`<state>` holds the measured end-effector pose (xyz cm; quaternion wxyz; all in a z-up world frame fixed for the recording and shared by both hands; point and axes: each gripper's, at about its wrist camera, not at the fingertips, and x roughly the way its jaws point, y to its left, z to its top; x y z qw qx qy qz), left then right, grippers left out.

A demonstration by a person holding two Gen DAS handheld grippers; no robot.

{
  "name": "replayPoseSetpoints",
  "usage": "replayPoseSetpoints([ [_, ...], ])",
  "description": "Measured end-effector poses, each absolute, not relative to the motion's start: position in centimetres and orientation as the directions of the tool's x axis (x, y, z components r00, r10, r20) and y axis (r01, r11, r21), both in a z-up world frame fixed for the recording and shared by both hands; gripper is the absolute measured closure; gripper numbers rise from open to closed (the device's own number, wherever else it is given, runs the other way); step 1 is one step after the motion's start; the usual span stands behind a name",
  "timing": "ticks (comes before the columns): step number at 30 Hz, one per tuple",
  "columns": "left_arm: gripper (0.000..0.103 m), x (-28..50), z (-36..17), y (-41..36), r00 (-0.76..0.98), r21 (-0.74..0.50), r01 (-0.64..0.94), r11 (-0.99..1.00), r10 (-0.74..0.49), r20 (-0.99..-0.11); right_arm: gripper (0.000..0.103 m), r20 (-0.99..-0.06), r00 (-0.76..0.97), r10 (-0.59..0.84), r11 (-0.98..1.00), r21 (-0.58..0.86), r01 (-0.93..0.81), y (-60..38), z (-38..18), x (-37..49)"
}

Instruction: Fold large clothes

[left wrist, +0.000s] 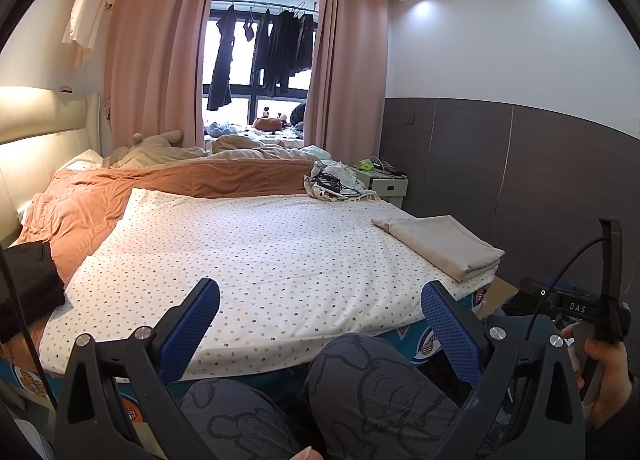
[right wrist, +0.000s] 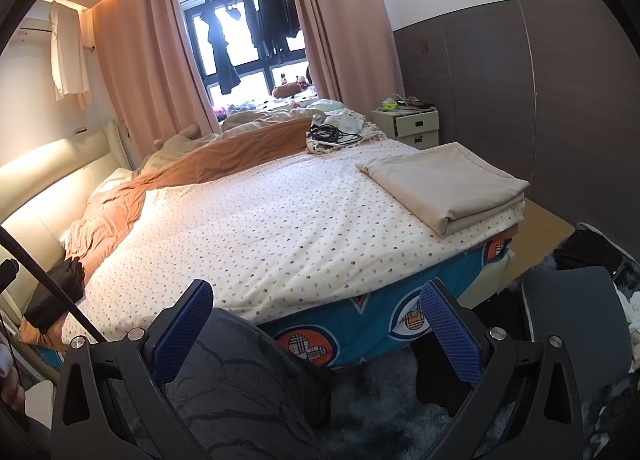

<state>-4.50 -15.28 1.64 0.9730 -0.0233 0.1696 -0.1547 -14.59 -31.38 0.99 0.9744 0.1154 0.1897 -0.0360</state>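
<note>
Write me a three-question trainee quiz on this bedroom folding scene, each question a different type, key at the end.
1. True or false: the left gripper is shut on the beige folded cloth.
2. Multiple choice: the beige folded cloth lies on the spotted sheet at the A) far left corner, B) middle, C) near right corner, D) floor.
3. Fill in: the dark folded garment rests on the bed's ____ side in both views.

Key
1. False; both the left gripper and the right gripper are open and hold nothing.
2. C
3. left
</note>
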Motion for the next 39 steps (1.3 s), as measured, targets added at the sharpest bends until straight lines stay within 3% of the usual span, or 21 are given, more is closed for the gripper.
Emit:
replayPoseSetpoints([
  [39,0.000,-4.57,1.06,-15.06,0.885,-0.102,0.308,0.946,-0.324,-0.334,0.000,-0.393,0.919,-0.031,0.971,0.208,0.121,-31.01,1.08,-14.55],
])
